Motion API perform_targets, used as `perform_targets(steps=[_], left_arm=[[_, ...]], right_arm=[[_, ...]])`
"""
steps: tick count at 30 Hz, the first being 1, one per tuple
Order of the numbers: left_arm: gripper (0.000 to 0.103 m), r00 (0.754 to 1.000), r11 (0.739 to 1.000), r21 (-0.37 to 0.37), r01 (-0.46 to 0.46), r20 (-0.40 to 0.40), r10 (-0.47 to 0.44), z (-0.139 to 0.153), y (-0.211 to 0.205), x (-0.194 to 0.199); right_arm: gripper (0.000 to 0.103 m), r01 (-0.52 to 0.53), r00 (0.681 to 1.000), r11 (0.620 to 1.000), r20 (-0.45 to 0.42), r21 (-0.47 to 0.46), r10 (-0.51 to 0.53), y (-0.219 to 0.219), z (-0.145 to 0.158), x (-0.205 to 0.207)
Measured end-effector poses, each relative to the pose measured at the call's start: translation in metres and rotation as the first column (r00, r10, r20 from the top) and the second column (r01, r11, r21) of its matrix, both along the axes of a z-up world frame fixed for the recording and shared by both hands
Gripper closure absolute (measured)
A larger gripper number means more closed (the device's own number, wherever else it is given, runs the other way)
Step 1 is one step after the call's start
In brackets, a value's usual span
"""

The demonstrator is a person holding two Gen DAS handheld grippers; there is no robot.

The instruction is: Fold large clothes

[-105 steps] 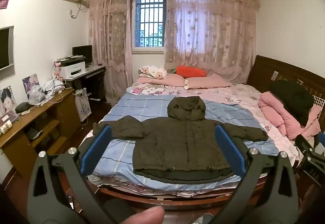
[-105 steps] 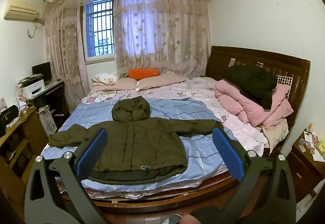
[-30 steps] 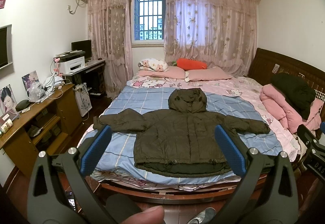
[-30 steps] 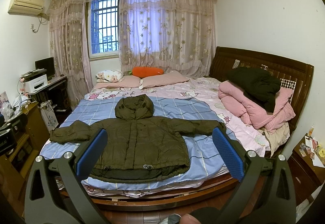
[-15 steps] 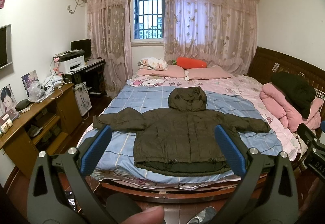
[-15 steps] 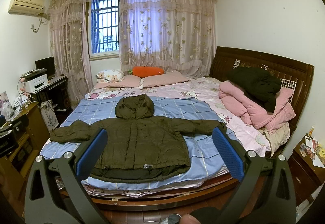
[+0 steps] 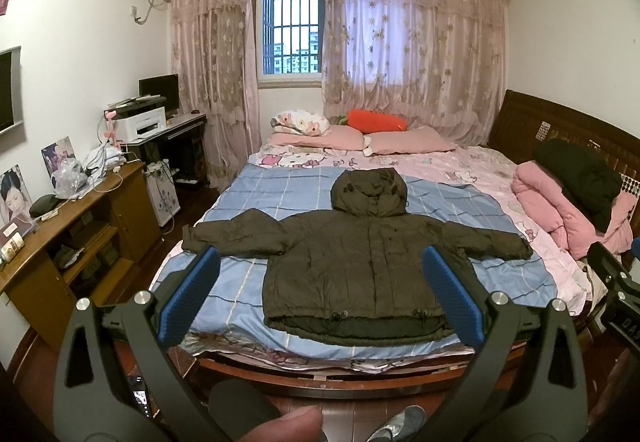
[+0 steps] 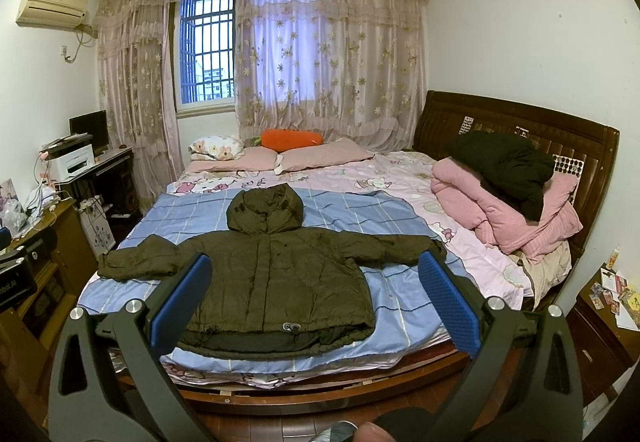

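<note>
Left wrist view: jacket point(image 7: 360, 258) lies flat on bed point(image 7: 248, 282), front up, sleeves spread, hood toward pillows, hem near foot edge; probably laid so for folding. Left gripper point(image 7: 320, 294) held level before bed, jaws wide apart, holding nothing. Right gripper point(image 8: 316, 294) same pose, also wide apart, well apart from jacket. No fold made yet.

A wooden bed point(image 7: 360, 378) beyond the spread jaws carries a blue checked sheet point(image 7: 256, 201), an olive hooded jacket point(image 7: 360, 262) spread flat, pink pillows point(image 7: 408, 141) and a folded pink quilt point(image 7: 548, 201) to the right.
</note>
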State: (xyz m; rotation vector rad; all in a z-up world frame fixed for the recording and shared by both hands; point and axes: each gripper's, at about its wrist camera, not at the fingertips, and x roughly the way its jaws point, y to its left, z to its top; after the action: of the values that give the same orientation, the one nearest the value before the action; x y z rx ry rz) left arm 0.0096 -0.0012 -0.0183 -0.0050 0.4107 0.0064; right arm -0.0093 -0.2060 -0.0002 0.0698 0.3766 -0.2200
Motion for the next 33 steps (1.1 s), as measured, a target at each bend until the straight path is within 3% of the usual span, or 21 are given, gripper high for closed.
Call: perform_targets(steps=[3, 7, 11, 16, 19, 24, 28, 33], left_arm=[[0.002, 1.000, 1.000, -0.006, 0.021, -0.005, -0.021, -0.012, 0.002, 0.003], [0.002, 0.998, 0.998, 0.012, 0.056, -0.015, -0.056, -0.052, 0.008, 0.012], [0.002, 0.998, 0.998, 0.043, 0.042, -0.056, -0.039, -0.074, 0.017, 0.025], [0.002, 1.000, 1.000, 0.011, 0.025, 0.012, -0.025, -0.072, 0.037, 0.031], [0.002, 0.996, 0.997, -0.047, 0.055, 0.079, -0.051, -0.069, 0.049, 0.038], [0.002, 0.992, 1.000, -0.012, 0.026, 0.122, -0.025, -0.064, 0.048, 0.069], [0.002, 0.997, 1.000, -0.008, -0.001, 0.071, 0.002, -0.068, 0.046, 0.116], [0.002, 0.998, 0.998, -0.034, -0.047, -0.036, 0.046, -0.087, 0.057, 0.188]], right_arm=[[0.001, -0.002, 1.000, 1.000, 0.008, 0.007, 0.002, 0.001, -0.003, 0.000], [0.001, 0.008, 0.999, 1.000, 0.038, -0.013, -0.008, 0.002, -0.015, -0.001], [0.001, 0.046, 0.998, 0.995, 0.046, -0.091, -0.042, 0.003, -0.025, 0.000], [0.001, 0.056, 0.990, 0.986, 0.135, -0.156, -0.035, -0.009, -0.028, -0.007], [0.001, 0.054, 0.993, 0.991, 0.111, -0.119, -0.041, -0.022, -0.030, 0.004], [0.001, 0.059, 0.998, 0.995, 0.035, -0.083, -0.056, -0.044, -0.040, 0.043], [0.001, 0.129, 0.991, 0.988, -0.010, -0.079, -0.130, -0.066, -0.050, 0.077], [0.001, 0.170, 0.982, 0.985, -0.083, 0.006, -0.169, -0.108, -0.069, 0.128]])
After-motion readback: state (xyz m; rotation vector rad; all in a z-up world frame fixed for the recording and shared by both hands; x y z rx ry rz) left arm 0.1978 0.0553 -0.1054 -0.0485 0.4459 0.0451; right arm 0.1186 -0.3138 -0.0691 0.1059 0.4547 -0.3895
